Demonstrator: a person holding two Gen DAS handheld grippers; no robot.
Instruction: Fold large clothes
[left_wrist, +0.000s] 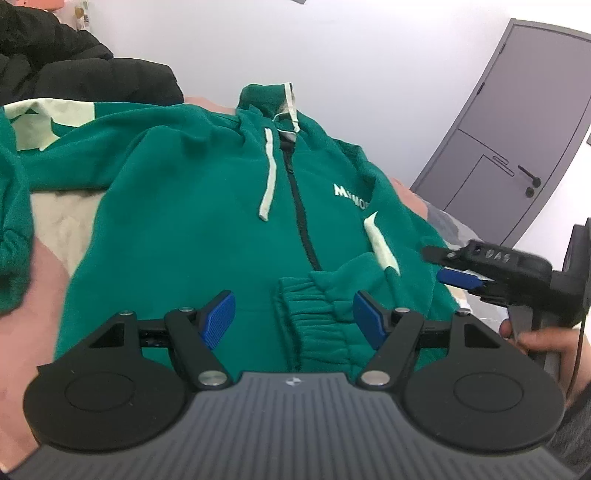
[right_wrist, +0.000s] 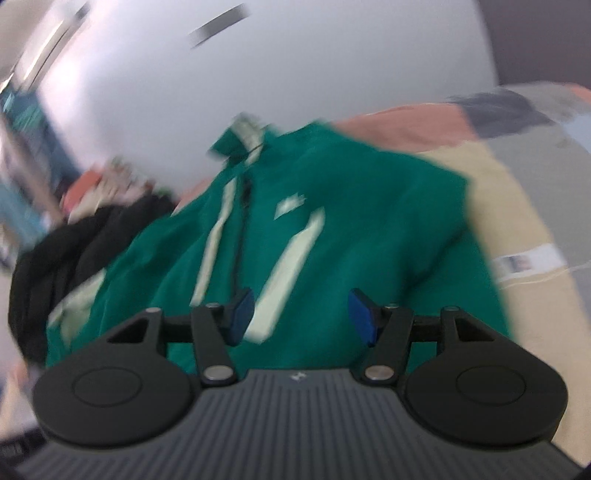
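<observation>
While your two hand-held grippers, left (left_wrist: 291, 317) and right (right_wrist: 301, 317), gape empty, one green hoodie (left_wrist: 207, 221) lies flat on the bed (left_wrist: 55, 218).

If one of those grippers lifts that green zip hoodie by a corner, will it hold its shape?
Probably not. The green hoodie already lies in soft wrinkles, so it would likely droop. Its fleecy surface suggests the pads would not slip. The folded-in sleeve looks loose and might fall open.
</observation>
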